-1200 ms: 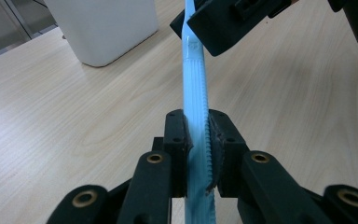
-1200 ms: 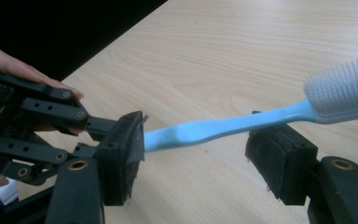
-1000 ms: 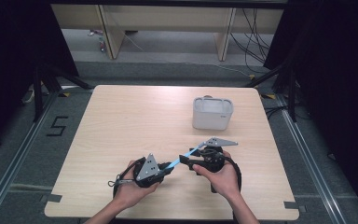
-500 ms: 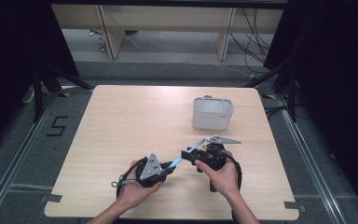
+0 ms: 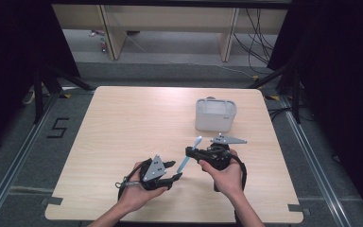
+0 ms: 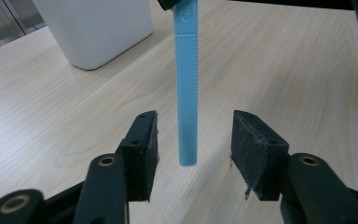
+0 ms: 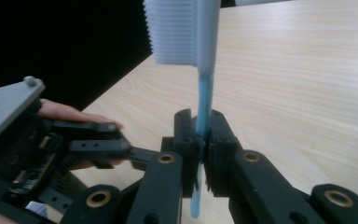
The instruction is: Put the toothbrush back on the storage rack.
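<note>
Most of the tabletop (image 5: 123, 123) is left bare: the whole left half and the far edge lie free, while a white plastic bin (image 5: 215, 114) stands toward the far right corner, well apart from the hands working near the near edge. The blue toothbrush (image 5: 189, 155) (a slim ribbed handle topped by a pale head with white bristles) is held above the tabletop, near the middle of the near edge, its head slanted up toward the bin. It is clamped at mid-handle by the right gripper (image 7: 203, 154), whose jaws have just been closing and are seen pressed on the handle from both sides. The left gripper (image 6: 193, 149) has just been opening; its jaws stand apart with the handle's lower end between them, untouched by either pad. Both hands are brought in from the near edge, the left hand (image 5: 134, 194) low over the tabletop, the right hand (image 5: 224, 177) turned inward toward it.
</note>
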`<state>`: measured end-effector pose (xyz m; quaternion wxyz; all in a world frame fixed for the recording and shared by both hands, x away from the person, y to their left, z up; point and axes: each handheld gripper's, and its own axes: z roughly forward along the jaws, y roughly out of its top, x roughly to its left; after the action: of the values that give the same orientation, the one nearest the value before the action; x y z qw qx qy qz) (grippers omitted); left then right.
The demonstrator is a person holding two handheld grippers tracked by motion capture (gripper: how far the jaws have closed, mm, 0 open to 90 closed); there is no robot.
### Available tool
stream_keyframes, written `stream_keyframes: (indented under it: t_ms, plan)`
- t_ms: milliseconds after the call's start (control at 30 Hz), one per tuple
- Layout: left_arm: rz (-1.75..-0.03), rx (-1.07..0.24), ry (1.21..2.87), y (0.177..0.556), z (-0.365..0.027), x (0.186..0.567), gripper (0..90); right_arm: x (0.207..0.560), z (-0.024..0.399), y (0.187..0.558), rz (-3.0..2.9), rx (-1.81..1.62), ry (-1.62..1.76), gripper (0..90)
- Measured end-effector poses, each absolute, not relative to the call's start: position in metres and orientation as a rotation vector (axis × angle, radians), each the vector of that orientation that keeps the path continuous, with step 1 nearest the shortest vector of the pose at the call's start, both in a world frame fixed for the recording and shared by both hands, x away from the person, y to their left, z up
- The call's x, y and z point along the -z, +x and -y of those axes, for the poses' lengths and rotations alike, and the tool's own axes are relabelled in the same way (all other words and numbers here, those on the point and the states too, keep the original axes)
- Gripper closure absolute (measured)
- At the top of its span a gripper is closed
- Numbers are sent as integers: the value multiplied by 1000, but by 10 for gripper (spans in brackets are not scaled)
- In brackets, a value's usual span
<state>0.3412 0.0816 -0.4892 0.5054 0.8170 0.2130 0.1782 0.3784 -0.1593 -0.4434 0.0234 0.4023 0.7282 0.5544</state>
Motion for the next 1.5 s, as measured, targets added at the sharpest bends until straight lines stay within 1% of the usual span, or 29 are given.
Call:
stream_keyframes:
  t_ms: [200, 433, 467, 700, 867, 1067, 1167, 1200, 1233, 1267, 1500]
  plan:
    - [-520, -412, 1956, 341, -85, 481, 446, 438, 166, 380, -2225, -1667, 1229, 852]
    - [-520, -390, 1951, 340, -85, 476, 429, 433, 168, 380, -2215, -1610, 1188, 852]
    - [-523, -395, 1967, 338, -86, 475, 428, 432, 168, 379, -2213, -1598, 1222, 852]
    - [-538, -412, 1966, 337, -95, 477, 420, 433, 173, 379, -2175, -1518, 1134, 852]
    - [-592, -414, 1967, 336, -111, 478, 410, 432, 178, 377, -2159, -1494, 1135, 852]
    - [-677, -436, 1926, 339, -140, 482, 399, 428, 185, 376, -2132, -1486, 1147, 852]
    - [-706, -442, 1910, 340, -147, 484, 398, 427, 188, 377, -2114, -1476, 1154, 852]
    - [-732, -456, 1893, 340, -156, 487, 398, 427, 190, 378, -2095, -1478, 1121, 852]
    - [-746, -459, 1885, 340, -160, 488, 398, 427, 189, 375, -2094, -1495, 1177, 853]
    - [-749, -458, 1872, 340, -162, 490, 398, 427, 191, 377, -2091, -1476, 1138, 852]
    - [-813, -476, 1837, 339, -182, 502, 391, 425, 194, 377, -2079, -1481, 1148, 852]
